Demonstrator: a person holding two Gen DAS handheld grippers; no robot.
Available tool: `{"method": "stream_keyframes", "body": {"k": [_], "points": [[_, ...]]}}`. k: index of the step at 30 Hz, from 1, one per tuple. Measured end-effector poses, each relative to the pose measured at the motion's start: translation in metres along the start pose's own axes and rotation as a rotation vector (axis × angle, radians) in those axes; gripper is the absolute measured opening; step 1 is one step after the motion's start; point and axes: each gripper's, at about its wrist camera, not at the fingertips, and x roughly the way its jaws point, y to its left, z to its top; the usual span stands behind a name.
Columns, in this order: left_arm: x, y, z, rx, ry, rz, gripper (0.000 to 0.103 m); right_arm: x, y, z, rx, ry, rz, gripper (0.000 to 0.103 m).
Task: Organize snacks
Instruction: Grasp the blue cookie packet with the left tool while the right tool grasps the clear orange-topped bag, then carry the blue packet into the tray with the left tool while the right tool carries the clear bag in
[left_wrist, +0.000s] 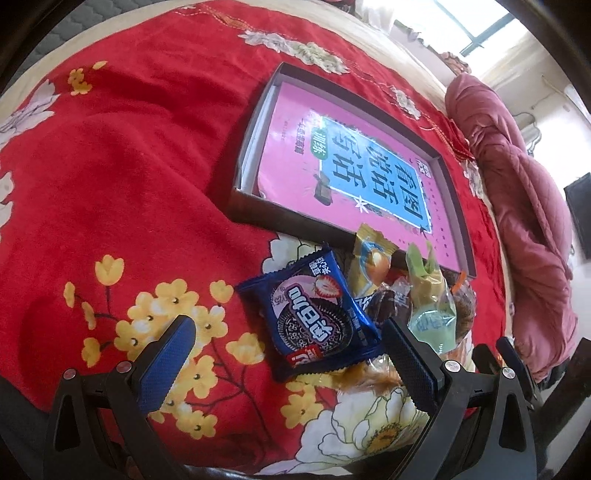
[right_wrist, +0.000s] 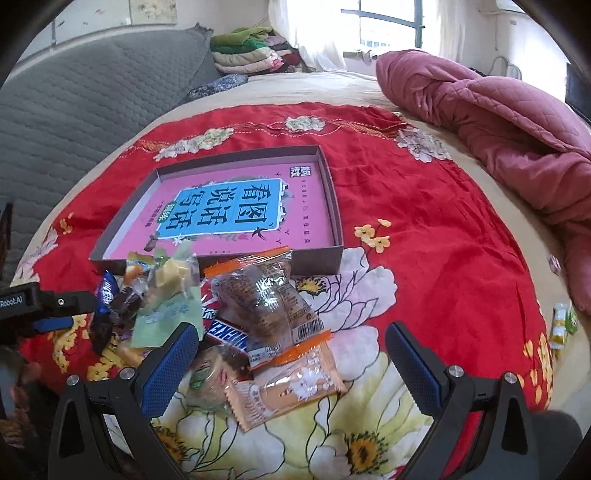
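Beneath the wide-open left tongs (left_wrist: 288, 350) and right tongs (right_wrist: 291, 354), snack pile (right_wrist: 236, 317) with lower packets half buried, unreadable.

Ahead of your right claw, a red floral blanket (right_wrist: 424, 229) covers the bed (right_wrist: 332, 83). Beyond it, daylight pours through a curtained window (right_wrist: 388, 22). A crumpled pink quilt (right_wrist: 498, 122) lies ahead to the right, a grey quilted cover (right_wrist: 74, 122) to the left, and folded clothes (right_wrist: 251, 51) are stacked far ahead by the window.
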Motion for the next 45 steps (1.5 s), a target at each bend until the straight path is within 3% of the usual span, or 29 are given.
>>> {"method": "stream_keyframes", "body": {"k": [16, 22, 24, 27, 31, 33, 36, 45], "points": [[0.018, 0.010, 0.008, -0.132, 0.026, -0.016, 0.101, 0.042, 0.001, 0.012, -0.071, 0.044, 0.010, 0.097], [0.022, 0.015, 0.011, -0.185, 0.032, -0.040, 0.100, 0.050, 0.007, 0.013, -0.103, 0.057, 0.028, 0.082], [0.024, 0.013, 0.012, -0.193, 0.035, -0.036, 0.100, 0.051, 0.009, 0.014, -0.110, 0.058, 0.040, 0.071], [0.026, 0.010, 0.014, -0.199, 0.040, -0.014, 0.096, 0.055, 0.011, 0.014, -0.125, 0.065, 0.054, 0.059], [0.030, 0.006, 0.017, -0.192, 0.043, 0.025, 0.085, 0.057, 0.012, 0.016, -0.126, 0.061, 0.080, 0.054], [0.031, 0.005, 0.019, -0.181, 0.041, 0.024, 0.068, 0.058, 0.009, 0.017, -0.112, 0.061, 0.094, 0.052], [0.033, 0.002, 0.019, -0.161, 0.049, 0.014, 0.058, 0.057, 0.006, 0.018, -0.094, 0.057, 0.104, 0.048], [0.019, -0.001, 0.018, -0.111, 0.008, -0.013, 0.054, 0.045, 0.002, 0.021, -0.064, 0.014, 0.149, 0.044]]}}
